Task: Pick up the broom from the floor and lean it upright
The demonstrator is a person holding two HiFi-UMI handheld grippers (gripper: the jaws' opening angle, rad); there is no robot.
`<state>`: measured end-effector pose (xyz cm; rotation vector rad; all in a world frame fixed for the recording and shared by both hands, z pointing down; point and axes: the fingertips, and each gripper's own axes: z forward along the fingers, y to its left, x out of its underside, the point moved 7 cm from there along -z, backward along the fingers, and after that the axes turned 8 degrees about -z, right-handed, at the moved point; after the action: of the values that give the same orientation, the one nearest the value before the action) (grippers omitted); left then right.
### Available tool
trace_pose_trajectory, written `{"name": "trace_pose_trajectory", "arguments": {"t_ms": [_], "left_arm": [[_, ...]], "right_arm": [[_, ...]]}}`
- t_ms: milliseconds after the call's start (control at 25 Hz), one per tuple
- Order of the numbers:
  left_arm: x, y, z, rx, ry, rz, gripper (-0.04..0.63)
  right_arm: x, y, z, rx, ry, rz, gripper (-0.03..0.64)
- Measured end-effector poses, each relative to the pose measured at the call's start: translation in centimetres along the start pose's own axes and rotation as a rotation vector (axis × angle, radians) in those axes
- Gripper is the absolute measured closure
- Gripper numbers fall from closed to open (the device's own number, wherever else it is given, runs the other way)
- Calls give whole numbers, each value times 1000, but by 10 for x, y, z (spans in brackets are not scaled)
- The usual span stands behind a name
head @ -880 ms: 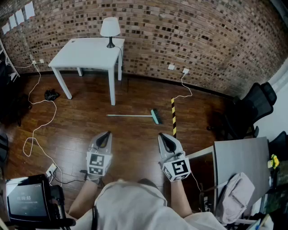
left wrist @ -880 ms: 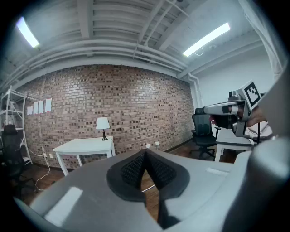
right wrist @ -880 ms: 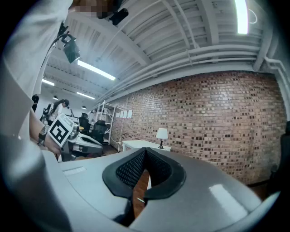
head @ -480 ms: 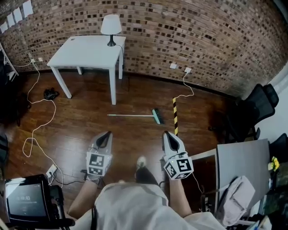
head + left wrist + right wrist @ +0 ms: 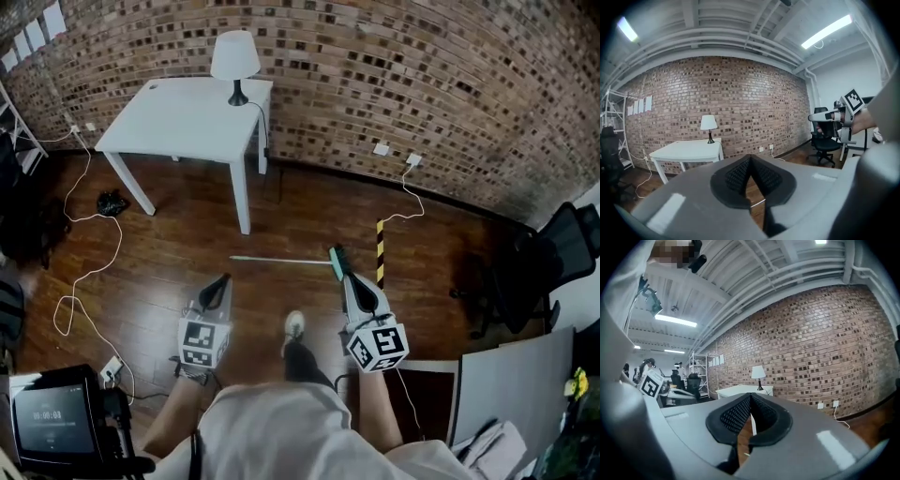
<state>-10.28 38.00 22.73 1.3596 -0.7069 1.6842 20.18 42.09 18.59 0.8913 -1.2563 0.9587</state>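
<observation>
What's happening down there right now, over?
Left gripper and right gripper shut, empty. Broom flat on floor ahead, untouched. Striped floor marker beside its head.

Lamp [image 5: 234, 54] on table [image 5: 187, 117]; broom [image 5: 281, 262] before.

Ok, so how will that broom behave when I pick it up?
The broom looks like a long thin pole with a small teal head, so probably stiff and light. Gripped mid-handle, it would likely droop toward the head end. Flat on the wood floor, its handle may roll when nudged.
</observation>
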Motion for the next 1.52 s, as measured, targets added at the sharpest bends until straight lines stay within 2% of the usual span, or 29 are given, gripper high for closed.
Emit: {"name": "trace_pose_trajectory", "arguments": {"t_ms": [120, 240, 520, 680, 800, 960, 1360, 1520], "left_arm": [[-21, 2, 53, -11, -7, -24, 597], [-38, 3, 102, -19, -1, -8, 597], [-55, 18, 184, -60, 21, -6, 597], [-48, 27, 205, -56, 55, 1, 597], [-45, 36, 221, -48, 76, 11, 598], [-51, 54, 236, -45, 76, -42, 597], [-42, 82, 264, -74, 96, -55, 597], [-30, 85, 269, -113, 117, -55, 597]], "right_arm": [[-9, -42, 42, -4, 11, -24, 603], [-21, -81, 80, -7, 30, -37, 603], [-19, -136, 156, -114, 48, -37, 603], [-7, -147, 180, -107, 71, 44, 603], [-1, -155, 195, -66, 91, 71, 603], [3, -150, 212, -44, 108, 91, 603], [15, -145, 259, -120, 176, 58, 603], [28, -151, 274, -186, 192, 102, 601]]}}
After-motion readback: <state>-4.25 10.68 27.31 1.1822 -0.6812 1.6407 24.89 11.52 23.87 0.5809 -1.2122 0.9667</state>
